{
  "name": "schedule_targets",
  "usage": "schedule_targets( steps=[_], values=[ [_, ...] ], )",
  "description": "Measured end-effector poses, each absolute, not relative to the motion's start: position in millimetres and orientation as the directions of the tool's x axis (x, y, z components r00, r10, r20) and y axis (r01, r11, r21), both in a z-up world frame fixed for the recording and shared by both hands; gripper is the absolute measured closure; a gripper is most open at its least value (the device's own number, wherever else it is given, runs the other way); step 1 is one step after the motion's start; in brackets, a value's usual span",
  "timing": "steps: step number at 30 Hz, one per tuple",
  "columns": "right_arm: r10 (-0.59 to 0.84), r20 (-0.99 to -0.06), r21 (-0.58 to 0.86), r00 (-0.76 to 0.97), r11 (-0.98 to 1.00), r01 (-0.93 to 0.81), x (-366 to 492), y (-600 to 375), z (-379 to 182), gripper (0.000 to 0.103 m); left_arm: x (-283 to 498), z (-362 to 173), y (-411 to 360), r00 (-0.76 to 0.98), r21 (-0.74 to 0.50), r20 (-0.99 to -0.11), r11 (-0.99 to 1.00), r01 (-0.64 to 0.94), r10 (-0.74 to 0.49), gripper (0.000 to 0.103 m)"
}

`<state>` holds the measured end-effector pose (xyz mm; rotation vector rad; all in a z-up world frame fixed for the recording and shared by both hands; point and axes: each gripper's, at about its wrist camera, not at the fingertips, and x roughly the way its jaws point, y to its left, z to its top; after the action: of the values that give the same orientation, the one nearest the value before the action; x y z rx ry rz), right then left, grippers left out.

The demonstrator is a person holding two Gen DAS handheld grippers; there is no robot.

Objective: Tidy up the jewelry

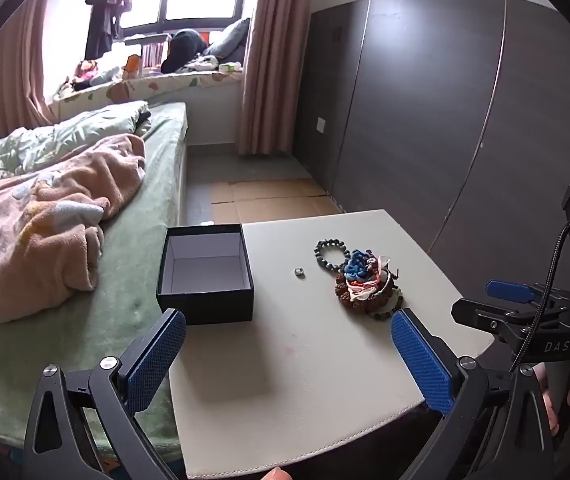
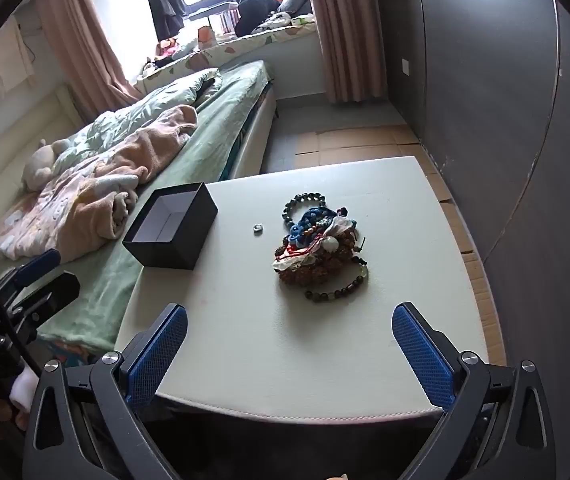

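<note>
An open, empty black box (image 1: 206,271) stands at the left edge of the pale table (image 1: 305,364); it also shows in the right wrist view (image 2: 171,226). A heap of bead bracelets and cords (image 1: 365,280) lies to its right, also seen in the right wrist view (image 2: 319,244). A dark bead bracelet (image 1: 329,254) lies at the heap's far side. A small silver ring (image 1: 299,271) lies between box and heap, and shows in the right wrist view (image 2: 258,228). My left gripper (image 1: 289,330) is open, over the table's near part. My right gripper (image 2: 289,326) is open, near the front edge.
A bed with a green sheet (image 1: 125,312) and a pink blanket (image 1: 37,224) lies directly left of the table. A dark wardrobe wall (image 1: 465,120) runs along the right. Cardboard sheets (image 1: 269,196) cover the floor beyond the table.
</note>
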<state>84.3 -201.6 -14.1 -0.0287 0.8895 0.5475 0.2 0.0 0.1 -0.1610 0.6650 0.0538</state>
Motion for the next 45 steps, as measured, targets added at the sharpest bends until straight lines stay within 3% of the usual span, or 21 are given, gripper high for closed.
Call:
schedule_targets(
  steps=[45],
  values=[
    [0.423,-0.712,0.156,0.56,0.873,-0.462,81,-205,-1,0.0,7,-4,-2,0.775,-0.151,-0.632,0.983,-0.104,-0.015,0.0]
  ],
)
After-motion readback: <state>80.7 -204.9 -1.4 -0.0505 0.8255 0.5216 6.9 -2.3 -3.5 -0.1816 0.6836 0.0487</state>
